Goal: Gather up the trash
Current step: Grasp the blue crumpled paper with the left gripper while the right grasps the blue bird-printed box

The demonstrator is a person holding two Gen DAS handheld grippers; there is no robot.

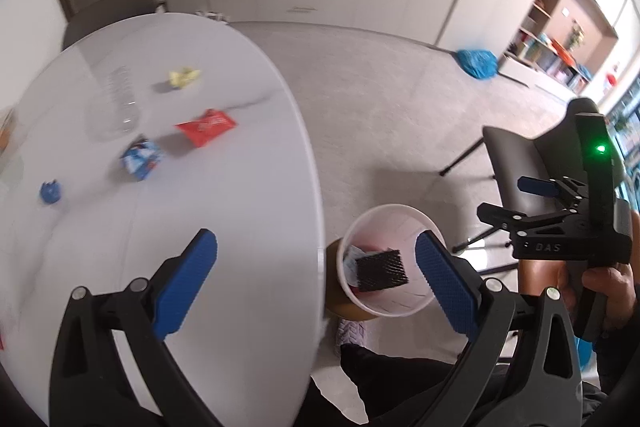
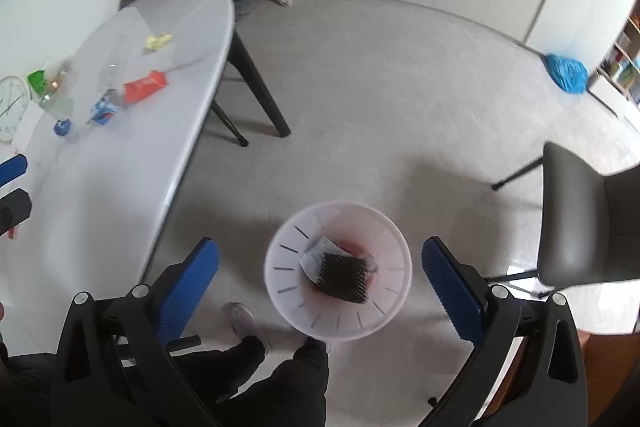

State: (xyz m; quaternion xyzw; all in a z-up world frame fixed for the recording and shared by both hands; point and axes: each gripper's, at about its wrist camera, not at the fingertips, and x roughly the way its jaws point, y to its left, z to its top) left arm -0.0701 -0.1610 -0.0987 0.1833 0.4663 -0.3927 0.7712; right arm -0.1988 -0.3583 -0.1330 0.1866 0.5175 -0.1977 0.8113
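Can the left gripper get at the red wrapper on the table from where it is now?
Probably yes. The left gripper has its jaws open and empty over the table edge, and the red wrapper lies flat ahead with bare tabletop between. The blue carton sits off to the side.

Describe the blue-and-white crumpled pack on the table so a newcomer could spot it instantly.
Start at the white oval table. Among the scattered litter in its middle, the crumpled blue-and-white pack lies just on the near side of the flat red wrapper. It is the only two-coloured, boxy piece; the blue scrap nearby is smaller and plain blue.
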